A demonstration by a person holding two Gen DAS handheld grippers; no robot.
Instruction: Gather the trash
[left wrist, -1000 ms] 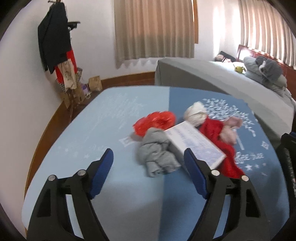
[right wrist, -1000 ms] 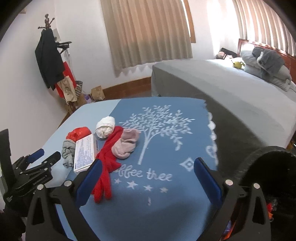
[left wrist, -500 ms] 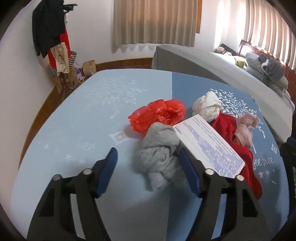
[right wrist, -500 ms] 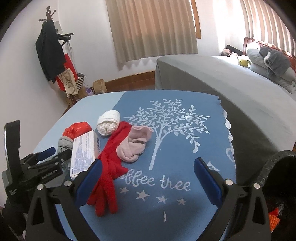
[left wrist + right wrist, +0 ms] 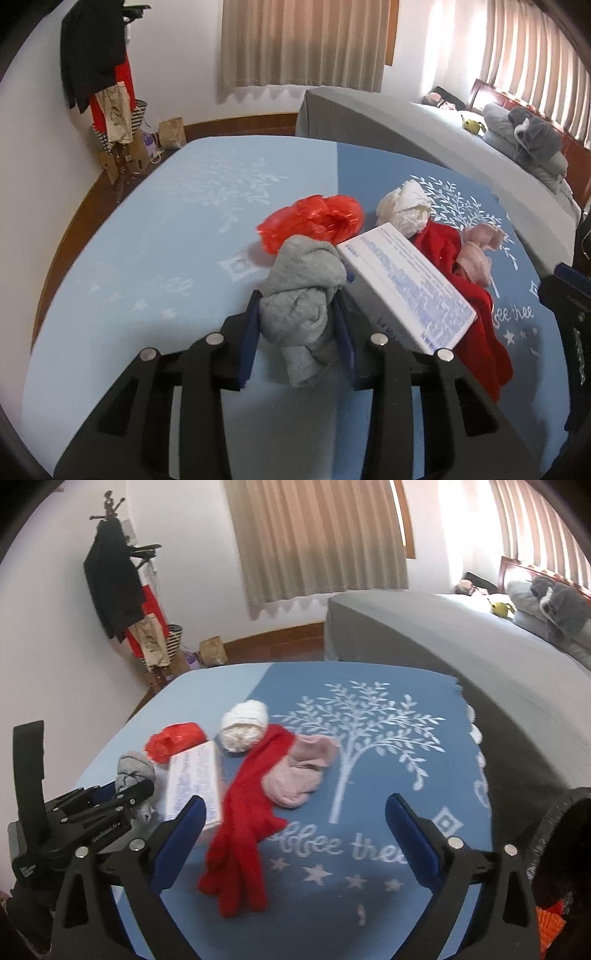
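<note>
Closing now: the left gripper (image 5: 297, 325), its jaws narrowing around the grey crumpled cloth (image 5: 303, 291), whose sides already meet the blue pads.
Left wrist, bearing: the cloth sits straight ahead between the fingers, on the light blue half of the tablecloth (image 5: 147, 258).
Left wrist, long axis: the bundle runs roughly along the fingers, toward the red plastic bag (image 5: 314, 221) just beyond it.
Left wrist, neighbour: a white printed box (image 5: 406, 284) leans touching the cloth's right side.
Right wrist, gripper: the right gripper (image 5: 295, 830) stands wide apart with nothing between its pads, above a red scarf (image 5: 243, 819).
Right wrist, nearer hand: the left one is at the cloth (image 5: 133, 768); the right is well apart.
Right wrist, likely destination: a black bin (image 5: 561, 849) at lower right.
</note>
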